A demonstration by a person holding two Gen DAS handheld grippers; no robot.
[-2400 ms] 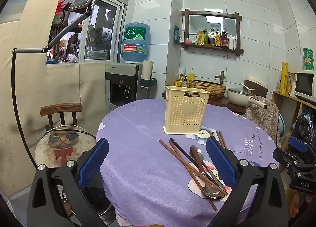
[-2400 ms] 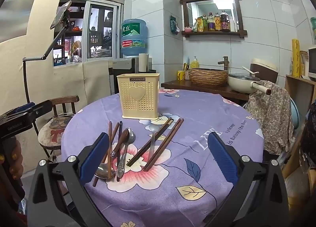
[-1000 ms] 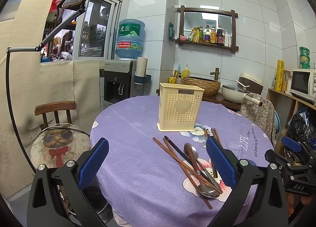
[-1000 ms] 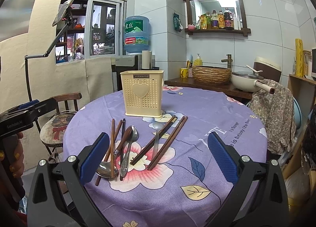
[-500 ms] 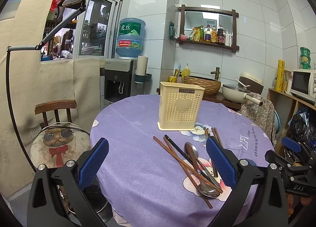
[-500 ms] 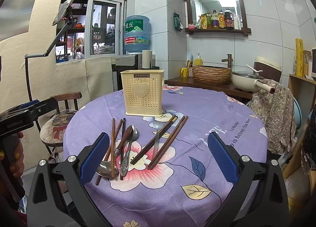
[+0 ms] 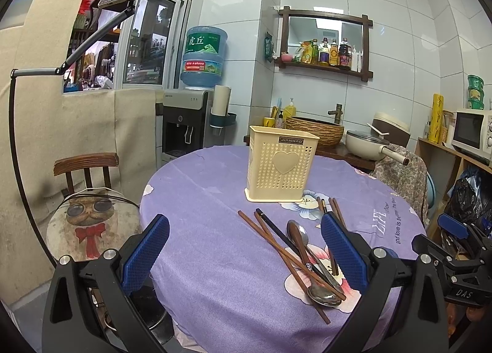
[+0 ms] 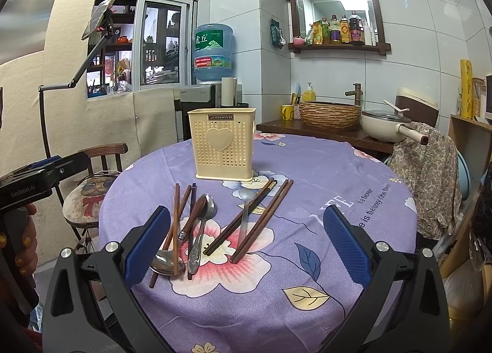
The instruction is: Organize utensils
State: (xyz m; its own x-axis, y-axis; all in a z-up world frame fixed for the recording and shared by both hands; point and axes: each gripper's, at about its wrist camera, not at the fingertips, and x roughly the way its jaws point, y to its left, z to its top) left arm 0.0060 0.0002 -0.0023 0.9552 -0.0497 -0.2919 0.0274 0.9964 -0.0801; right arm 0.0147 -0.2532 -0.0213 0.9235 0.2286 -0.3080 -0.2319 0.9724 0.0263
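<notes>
- The left claw hangs wide apart and empty above the near left edge of the round surface, which is draped in a purple flowered cloth.
- The right claw is likewise spread wide with nothing between its blue pads.
- A cream perforated utensil holder stands upright near the middle of the surface, its heart-marked face toward both cameras.
- In the right wrist view, one bundle lies left of centre: brown chopsticks, a dark-handled spoon and a steel spoon, their long axes running from the near edge toward the holder.
- Just right of it, two pairs of dark chopsticks lie slanted, far tips pointing up-right, crossing a third spoon that lies nearly straight toward the holder.
- All utensils lie flat on the cloth, outside the holder.
</notes>
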